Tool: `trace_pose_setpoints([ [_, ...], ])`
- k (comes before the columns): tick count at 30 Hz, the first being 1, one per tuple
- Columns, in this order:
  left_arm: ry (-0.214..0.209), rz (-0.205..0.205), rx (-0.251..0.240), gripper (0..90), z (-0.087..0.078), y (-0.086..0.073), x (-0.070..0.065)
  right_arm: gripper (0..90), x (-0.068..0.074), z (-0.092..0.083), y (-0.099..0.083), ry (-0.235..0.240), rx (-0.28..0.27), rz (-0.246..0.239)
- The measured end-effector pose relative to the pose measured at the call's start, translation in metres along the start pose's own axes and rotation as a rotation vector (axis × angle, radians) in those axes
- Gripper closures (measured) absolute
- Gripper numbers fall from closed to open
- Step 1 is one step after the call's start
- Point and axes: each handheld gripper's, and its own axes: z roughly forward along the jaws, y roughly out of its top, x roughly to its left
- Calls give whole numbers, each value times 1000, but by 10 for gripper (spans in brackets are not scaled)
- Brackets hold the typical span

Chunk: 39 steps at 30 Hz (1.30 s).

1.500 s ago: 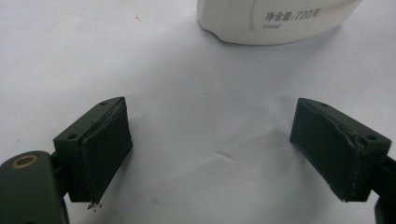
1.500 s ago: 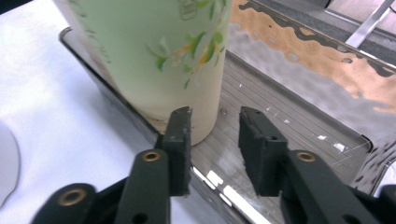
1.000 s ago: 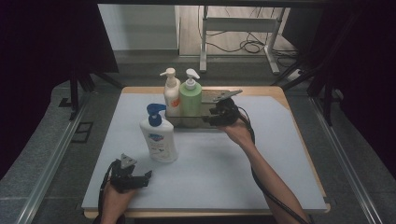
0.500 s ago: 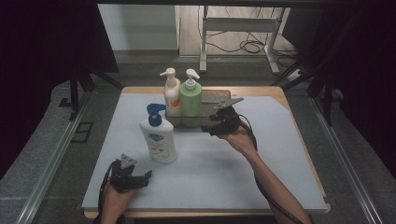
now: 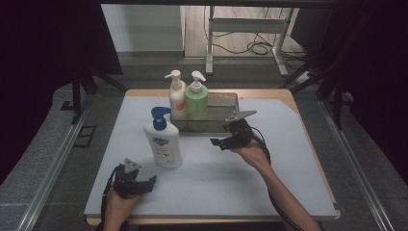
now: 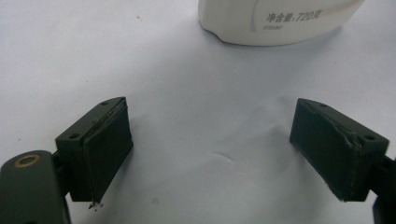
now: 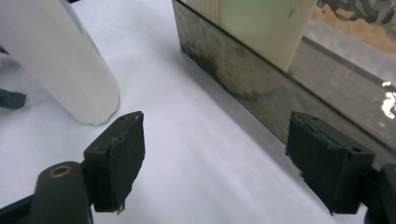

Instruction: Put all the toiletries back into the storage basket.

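- The right claw (image 5: 217, 142) hovers low over the pale surface (image 5: 288, 183), jaws spread wide with nothing between them; they have just been opening.
- Just beyond this claw stands the clear tray (image 5: 219, 113), its near wall running close past the claw's far jaw in the right gripper view (image 7: 261, 84).
- The green pump bottle (image 5: 196, 98) stands upright inside the tray, near the claw and beyond it to its left in the high view; in the right gripper view its pale green body (image 7: 266, 23) rises behind the tray wall ahead of the jaws.
- Beside the green one, farther from the right claw, stands a cream pump bottle (image 5: 176, 96), touching or nearly touching it.
- The white bottle with a blue pump (image 5: 163, 142) stands on the surface between the two claws, well apart from the right one; its rounded body (image 7: 60, 60) shows ahead of the right claw's other jaw.
- The left claw (image 5: 153, 180) rests low on the surface at the near edge, released, jaws wide and empty.
- The white bottle's base (image 6: 280, 21) sits ahead of the left claw, apart from it.
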Motion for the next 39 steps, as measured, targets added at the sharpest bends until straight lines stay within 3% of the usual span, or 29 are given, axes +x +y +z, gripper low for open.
trace_pose_setpoints([
  [3, 8, -11, -7, 162, -1, 1, 1, 166, 2, -4, -6, -13, 8, -3],
  [6, 18, -21, -19, 275, -2, 2, 4, 147, 3, -7, -13, -25, 13, 0],
  [10, -26, -39, -32, 400, -2, 5, 10, 142, 5, -11, -22, -51, 30, 7],
  [15, -29, -16, -56, 514, 0, 14, 10, 142, 8, -14, -33, -71, 46, 28],
  [27, -53, -3, -87, 871, 10, 36, 23, 142, 11, -22, -60, -89, 67, 51],
  [39, -85, -17, -105, 892, 26, 52, 29, 142, 6, -19, -90, -137, 73, 75],
])
